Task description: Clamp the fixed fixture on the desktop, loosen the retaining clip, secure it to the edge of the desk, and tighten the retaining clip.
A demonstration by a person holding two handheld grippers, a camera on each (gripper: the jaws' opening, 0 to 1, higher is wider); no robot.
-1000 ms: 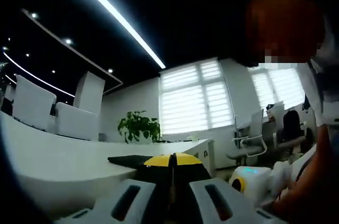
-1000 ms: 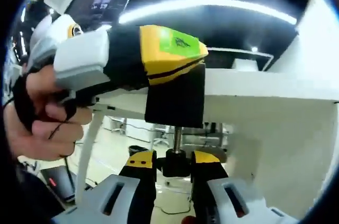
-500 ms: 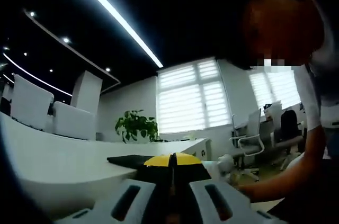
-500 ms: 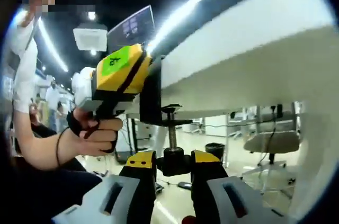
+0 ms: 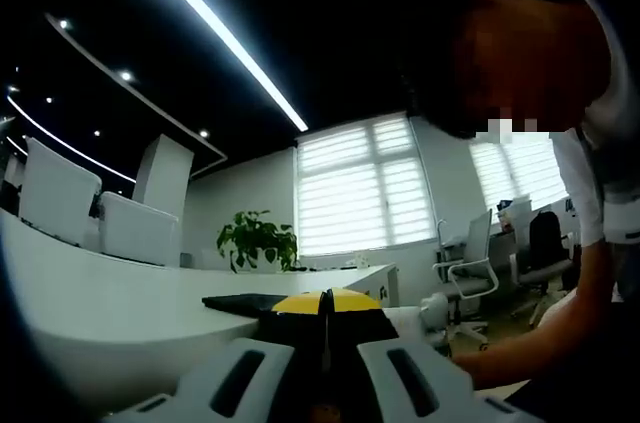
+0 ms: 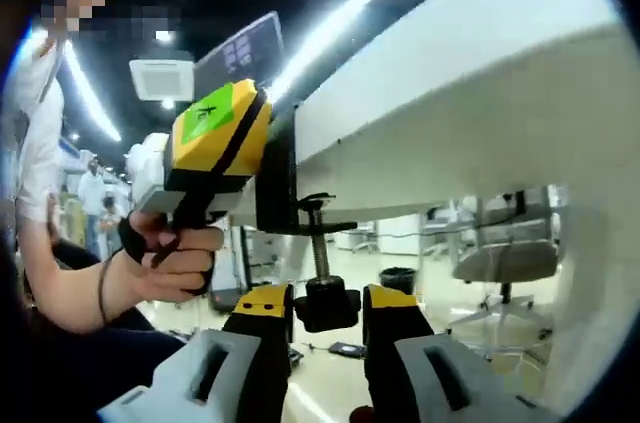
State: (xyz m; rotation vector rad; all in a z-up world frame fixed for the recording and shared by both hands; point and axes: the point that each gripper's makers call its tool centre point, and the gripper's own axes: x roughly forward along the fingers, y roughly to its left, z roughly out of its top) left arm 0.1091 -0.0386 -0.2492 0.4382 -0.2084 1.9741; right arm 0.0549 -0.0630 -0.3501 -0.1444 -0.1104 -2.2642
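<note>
The black clamp fixture [image 6: 272, 198] sits on the edge of the white desk [image 6: 480, 93], its threaded screw [image 6: 318, 253] hanging below the desktop. In the right gripper view my right gripper [image 6: 327, 305] is shut on the black screw knob [image 6: 325, 308] from below. My left gripper [image 6: 258, 138], yellow with a green sticker and held by a hand [image 6: 170, 253], is shut on the fixture's top. In the left gripper view the left gripper [image 5: 325, 301] has its yellow tips pressed together on the fixture's black top plate [image 5: 240, 303], lying on the desk [image 5: 100, 308].
A person's arm [image 5: 530, 343] reaches in low at the right of the left gripper view. A plant [image 5: 258, 240], white chair backs [image 5: 100, 218] and office chairs [image 5: 470, 263] stand around. Under the desk are open floor, a bin [image 6: 398, 281] and a chair [image 6: 505, 258].
My right gripper has stayed on the knob while its view swung from close under the clamp to a lower, more sideways look. Its white body has dropped out of the left gripper view.
</note>
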